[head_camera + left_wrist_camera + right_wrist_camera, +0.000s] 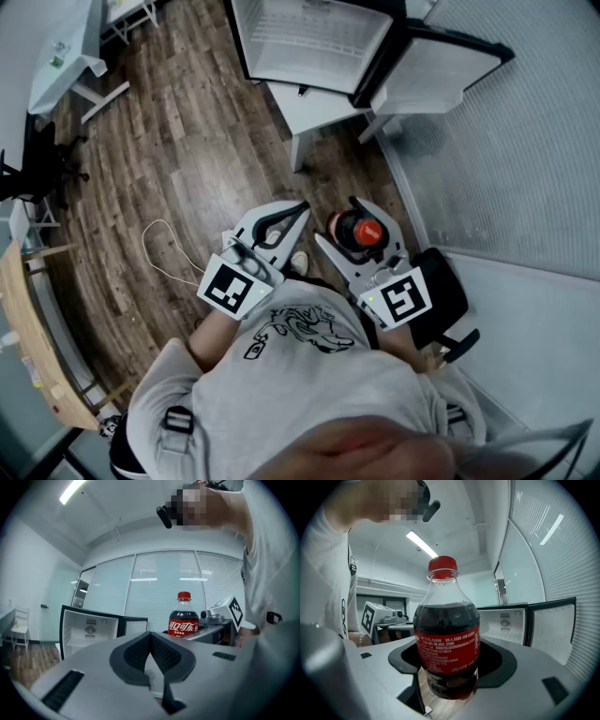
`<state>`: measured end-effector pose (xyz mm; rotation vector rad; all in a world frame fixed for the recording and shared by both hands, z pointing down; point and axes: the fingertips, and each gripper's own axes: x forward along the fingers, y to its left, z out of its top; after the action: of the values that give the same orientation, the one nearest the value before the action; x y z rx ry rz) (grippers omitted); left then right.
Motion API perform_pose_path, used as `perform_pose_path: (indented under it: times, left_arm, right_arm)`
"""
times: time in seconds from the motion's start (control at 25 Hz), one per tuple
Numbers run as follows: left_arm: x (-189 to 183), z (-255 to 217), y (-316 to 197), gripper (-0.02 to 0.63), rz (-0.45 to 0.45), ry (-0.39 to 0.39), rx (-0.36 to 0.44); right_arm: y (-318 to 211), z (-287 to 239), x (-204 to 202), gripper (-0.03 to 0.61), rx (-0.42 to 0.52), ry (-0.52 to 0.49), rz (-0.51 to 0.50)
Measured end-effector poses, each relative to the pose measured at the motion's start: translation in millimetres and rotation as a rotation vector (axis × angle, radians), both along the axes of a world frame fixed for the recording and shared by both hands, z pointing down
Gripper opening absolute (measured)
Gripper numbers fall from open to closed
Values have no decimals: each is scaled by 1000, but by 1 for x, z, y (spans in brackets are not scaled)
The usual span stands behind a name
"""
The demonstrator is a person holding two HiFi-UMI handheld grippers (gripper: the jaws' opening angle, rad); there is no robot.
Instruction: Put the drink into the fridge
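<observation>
While your right gripper (364,239) is clamping cola bottle (446,644) upright between wide-spread jaws, left gripper (298,208) is hovering at its 9 o'clock, jaws together, empty; open fridge (309,37) standing at 12 o'clock.

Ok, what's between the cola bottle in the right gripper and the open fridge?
In the head view, only bare wood floor separates the cola bottle from the white stand carrying the open fridge.

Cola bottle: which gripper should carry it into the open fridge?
Right. The right gripper holds the cola bottle in its jaws; the left gripper has its jaws together, empty. The fridge stands open ahead.
</observation>
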<state>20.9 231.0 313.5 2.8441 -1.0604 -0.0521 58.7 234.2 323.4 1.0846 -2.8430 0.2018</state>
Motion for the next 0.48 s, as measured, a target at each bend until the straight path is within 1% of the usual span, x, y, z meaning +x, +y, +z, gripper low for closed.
perform_pose_path:
  times: [0.16,0.36,0.48]
  left_arm:
    - [8,-7,5,2,4,4,12]
    - [17,-9,4,2,-5,10,22]
    - [19,-11,4,2,-13,12,28]
  right_arm:
    - [3,-7,5,324,25,9,-7]
    - [6,-14,11,324,28,-27,-14]
    - [6,-15,12,324,38,-28,-25]
